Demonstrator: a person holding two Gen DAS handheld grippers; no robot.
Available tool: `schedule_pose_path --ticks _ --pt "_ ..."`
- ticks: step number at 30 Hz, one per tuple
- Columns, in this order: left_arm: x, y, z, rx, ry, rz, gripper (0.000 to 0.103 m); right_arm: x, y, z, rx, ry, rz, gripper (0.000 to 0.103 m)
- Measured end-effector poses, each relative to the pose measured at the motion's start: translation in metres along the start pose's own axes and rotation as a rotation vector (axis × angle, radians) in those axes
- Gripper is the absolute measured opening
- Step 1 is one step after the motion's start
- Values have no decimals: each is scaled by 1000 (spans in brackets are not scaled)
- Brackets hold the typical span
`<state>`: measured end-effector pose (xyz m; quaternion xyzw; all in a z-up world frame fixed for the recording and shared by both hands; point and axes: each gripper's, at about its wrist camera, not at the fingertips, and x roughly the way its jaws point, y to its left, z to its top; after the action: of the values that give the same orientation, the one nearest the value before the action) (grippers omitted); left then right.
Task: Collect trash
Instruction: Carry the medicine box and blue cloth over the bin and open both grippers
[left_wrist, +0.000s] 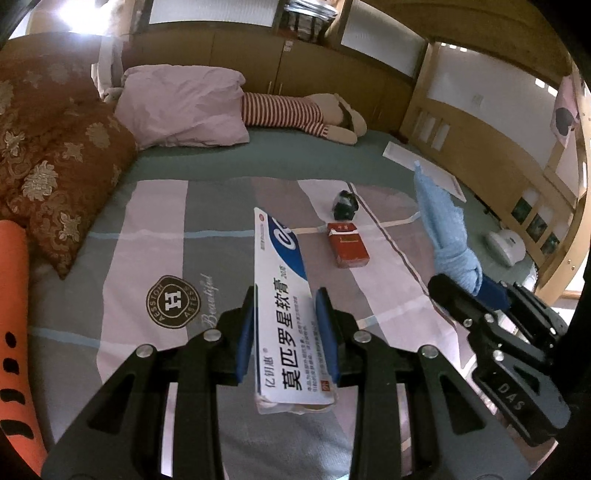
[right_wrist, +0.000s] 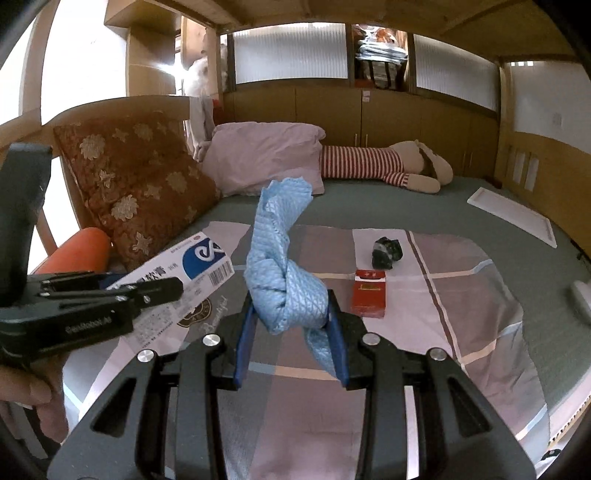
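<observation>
**Both grippers carry trash above the bed**

Left wrist view: the left gripper (left_wrist: 286, 332) has its fingers (left_wrist: 245, 332) pinching a white and blue ointment box (left_wrist: 284, 302) by its long sides, held clear of the bed (left_wrist: 221, 173). The near end flap of the box looks open; whether anything is inside cannot be told. On the patchwork cover (left_wrist: 155, 221) ahead lie a red cigarette pack (left_wrist: 347, 247) and, just beyond it, a small dark crumpled wrapper (left_wrist: 345, 205), the two close but apart. At the right edge the right gripper (left_wrist: 476, 291) holds a knotted blue cloth (left_wrist: 443, 221) upright. This view alone shows a white round device (left_wrist: 508, 245) by the wooden rail (left_wrist: 480, 155), and a flat white sheet (left_wrist: 424, 166) beside it.

Right wrist view: the right gripper (right_wrist: 291, 314) pinches the blue cloth (right_wrist: 284, 266) at its knot, the loose tail standing above the fingers (right_wrist: 243, 332). The left gripper (right_wrist: 110, 295) and the ointment box (right_wrist: 184, 266) show side-on at the left, with part of a hand (right_wrist: 33, 398) below. The cigarette pack (right_wrist: 369, 295) stands with its lid flipped up; its contents cannot be seen. The wrapper (right_wrist: 386, 251) lies behind it.

The middle of the bed is open; a floral cushion (right_wrist: 140, 184), a pink pillow (right_wrist: 266, 158) and a striped soft toy (right_wrist: 376, 166) crowd the far and left sides.
</observation>
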<state>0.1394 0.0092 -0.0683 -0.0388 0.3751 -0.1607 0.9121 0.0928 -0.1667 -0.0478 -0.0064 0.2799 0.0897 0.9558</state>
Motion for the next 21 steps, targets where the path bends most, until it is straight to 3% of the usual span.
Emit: schedule_pose_path --ticks 21 --pt "1 7 2 -5 2 8 32 4 -8 -4 5 25 3 36"
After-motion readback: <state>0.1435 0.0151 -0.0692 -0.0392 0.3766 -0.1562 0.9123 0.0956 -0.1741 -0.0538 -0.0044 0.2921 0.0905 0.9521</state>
